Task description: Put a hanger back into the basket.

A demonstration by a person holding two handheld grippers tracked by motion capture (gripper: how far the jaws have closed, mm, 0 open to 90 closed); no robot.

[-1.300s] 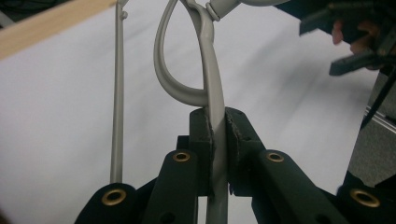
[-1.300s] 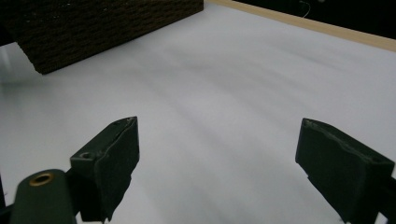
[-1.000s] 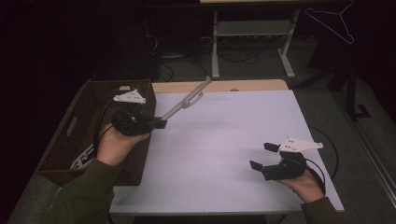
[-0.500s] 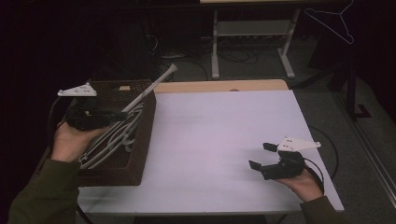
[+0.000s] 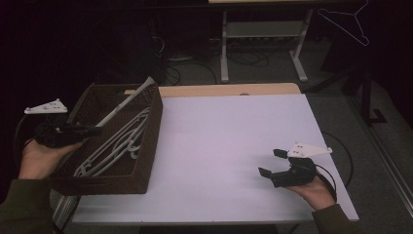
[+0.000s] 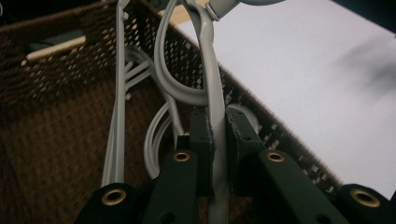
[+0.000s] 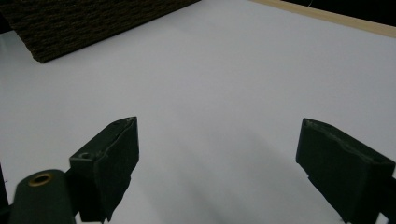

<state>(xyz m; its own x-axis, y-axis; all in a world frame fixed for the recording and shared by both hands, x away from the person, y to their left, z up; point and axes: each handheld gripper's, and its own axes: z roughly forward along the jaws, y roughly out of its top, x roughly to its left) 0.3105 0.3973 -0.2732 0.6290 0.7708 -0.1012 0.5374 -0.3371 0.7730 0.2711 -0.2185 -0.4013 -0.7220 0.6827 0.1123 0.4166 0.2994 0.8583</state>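
Clamping a pale grey plastic hanger [image 5: 124,103] between my left gripper [image 5: 95,129], I hold it over the brown wicker basket [image 5: 151,146] at the table's left edge. In the left gripper view the matte black pads [image 6: 201,135] pinch the hanger's smooth, flattened bar [image 6: 215,93], which runs straight up between them toward a rounded loop. From above, that bar slants up and away from the gripper, its far end poking past the basket's back rim. Below it, more hangers [image 5: 114,151] of the same grey plastic lie in the basket, their curved arms stacked loosely against the coarse, open weave.

My right gripper [image 5: 272,163] rests low at the table's near right corner, well apart from the basket, its blocky black jaws spread wide with nothing between them. Under it is the white table top [image 5: 229,136], flat and matte, with a light wooden strip [image 5: 219,90] along the far edge.
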